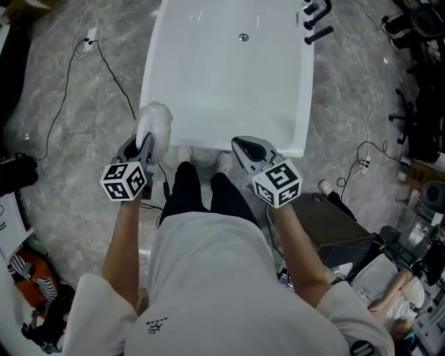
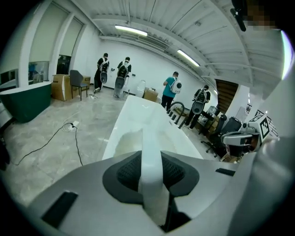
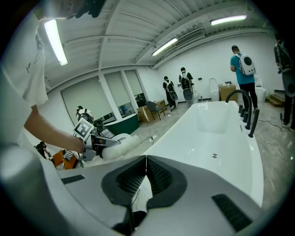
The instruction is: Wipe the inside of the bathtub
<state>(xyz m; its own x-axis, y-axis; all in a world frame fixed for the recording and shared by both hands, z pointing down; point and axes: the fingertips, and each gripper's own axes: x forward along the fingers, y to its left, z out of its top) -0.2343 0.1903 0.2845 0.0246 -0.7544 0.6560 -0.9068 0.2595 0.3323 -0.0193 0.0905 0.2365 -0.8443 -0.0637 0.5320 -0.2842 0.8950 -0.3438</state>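
Left gripper (image 1: 144, 144): my jaws clamped on a fluffy white cloth (image 1: 154, 122); right gripper (image 1: 245, 148): jaws together, empty; bathtub (image 1: 222, 83): straight ahead, long axis running away from me; cloth at its near-left corner, so my left is nearer.

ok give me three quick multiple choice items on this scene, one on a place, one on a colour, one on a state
1. Where is the white fluffy cloth?
A. in the left gripper
B. on the floor
C. over the drain

2. What colour is the curved faucet on the glossy white bathtub?
A. chrome
B. black
C. gold

3. The right gripper is
A. shut on a sponge
B. wide open
C. shut, empty

1 A: its jaws clamp the cloth.
2 B: it is dark against the white rim.
3 C: jaws meet with nothing between.
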